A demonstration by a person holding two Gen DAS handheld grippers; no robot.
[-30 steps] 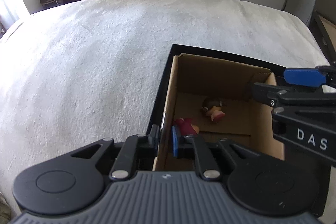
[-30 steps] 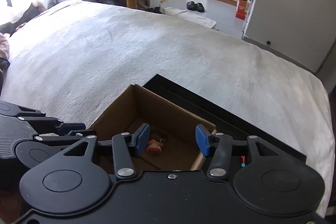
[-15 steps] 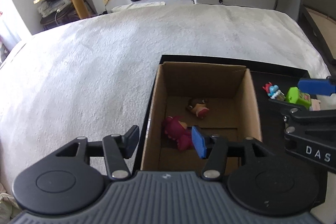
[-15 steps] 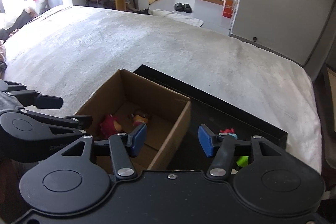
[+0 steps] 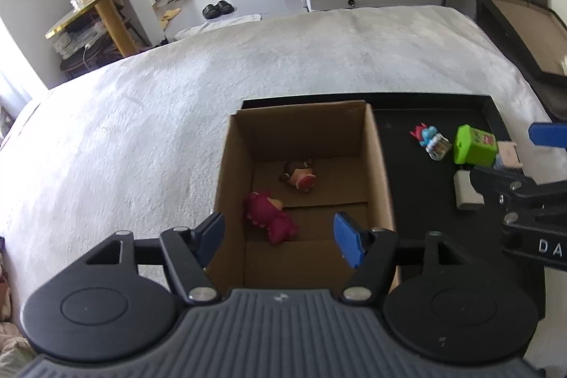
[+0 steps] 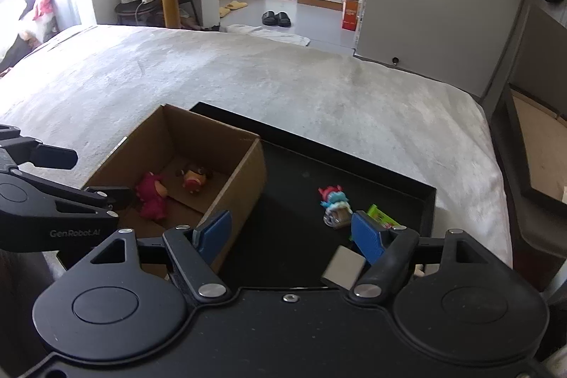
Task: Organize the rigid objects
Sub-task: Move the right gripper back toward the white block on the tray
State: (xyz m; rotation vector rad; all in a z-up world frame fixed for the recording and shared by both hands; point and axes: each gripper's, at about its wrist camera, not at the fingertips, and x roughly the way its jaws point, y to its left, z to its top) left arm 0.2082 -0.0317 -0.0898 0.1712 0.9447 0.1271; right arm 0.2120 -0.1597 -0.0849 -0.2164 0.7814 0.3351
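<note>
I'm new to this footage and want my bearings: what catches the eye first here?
An open cardboard box stands at the left end of a black tray on a grey bedcover, with a red toy and a brown toy lying inside. Right of the box, a green block and a blue-and-red figure sit on the tray.

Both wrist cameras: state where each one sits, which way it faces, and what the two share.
Left wrist: rides the left gripper, looks steeply down into the cardboard box; its own open, empty jaws show, plus the right gripper at the right edge.
Right wrist: rides the right gripper, looks down at the black tray; open jaws show, left gripper at the left.
Shared: box, red figure, green toy.
</note>
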